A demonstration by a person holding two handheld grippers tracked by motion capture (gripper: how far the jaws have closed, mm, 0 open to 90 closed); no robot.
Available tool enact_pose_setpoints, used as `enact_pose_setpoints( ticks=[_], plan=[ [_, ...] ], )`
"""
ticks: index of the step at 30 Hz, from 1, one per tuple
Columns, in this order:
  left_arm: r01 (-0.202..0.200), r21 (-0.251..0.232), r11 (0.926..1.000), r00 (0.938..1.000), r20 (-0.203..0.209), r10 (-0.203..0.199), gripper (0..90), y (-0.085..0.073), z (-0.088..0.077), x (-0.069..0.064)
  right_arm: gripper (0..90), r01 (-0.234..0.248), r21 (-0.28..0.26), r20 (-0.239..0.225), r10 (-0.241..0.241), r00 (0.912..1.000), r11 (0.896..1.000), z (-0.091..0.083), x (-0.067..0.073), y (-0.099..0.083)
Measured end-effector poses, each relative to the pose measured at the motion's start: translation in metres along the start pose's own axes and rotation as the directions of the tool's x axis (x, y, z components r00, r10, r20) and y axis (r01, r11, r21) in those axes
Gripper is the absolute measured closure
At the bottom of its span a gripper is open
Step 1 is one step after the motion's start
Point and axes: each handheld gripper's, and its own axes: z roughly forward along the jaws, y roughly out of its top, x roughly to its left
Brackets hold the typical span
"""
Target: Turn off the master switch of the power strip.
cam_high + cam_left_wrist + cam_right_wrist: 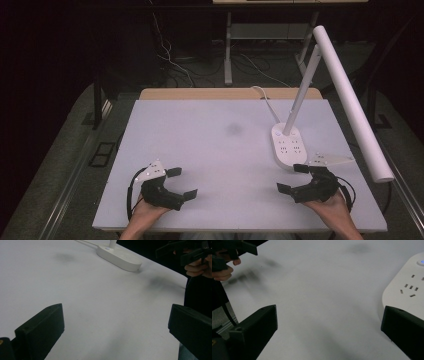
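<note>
Resting wide open & empty: left gripper [181, 184], right gripper [294, 178] just beside lamp base [289, 145].

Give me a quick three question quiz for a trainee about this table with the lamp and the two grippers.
1. True or false: the left gripper is clamped on a cable.
2. Which gripper is nearer the lamp base? A) left B) right
3. Fill in: the top of the lamp base carries power ____.

Key: 1 false, its fingers are open and hold nothing. 2 B. 3 sockets.
</note>
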Motion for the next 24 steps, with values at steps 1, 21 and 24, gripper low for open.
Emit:
enact_pose_setpoints(
  ticks=[1,21,24],
  plan=[
    [0.0,0.0,1.0,1.0,0.0,0.0,0.0,0.0,0.0,0.0,0.0,0.007,0.007,-0.001,-0.007,1.0,1.0,0.001,0.0,0.002],
    [0.015,-0.004,0.9999,0.9998,-0.013,-0.015,0.0,-0.001,-0.003,0.001,0.0,0.02,0.038,-0.002,-0.019,0.9998,0.999,0.008,-0.005,0.018],
    [0.018,-0.006,0.9998,0.9997,-0.014,-0.019,0.0,-0.001,-0.003,0.001,0.0,0.022,0.038,-0.001,-0.022,0.9998,0.999,0.009,-0.006,0.02]
  ],
)
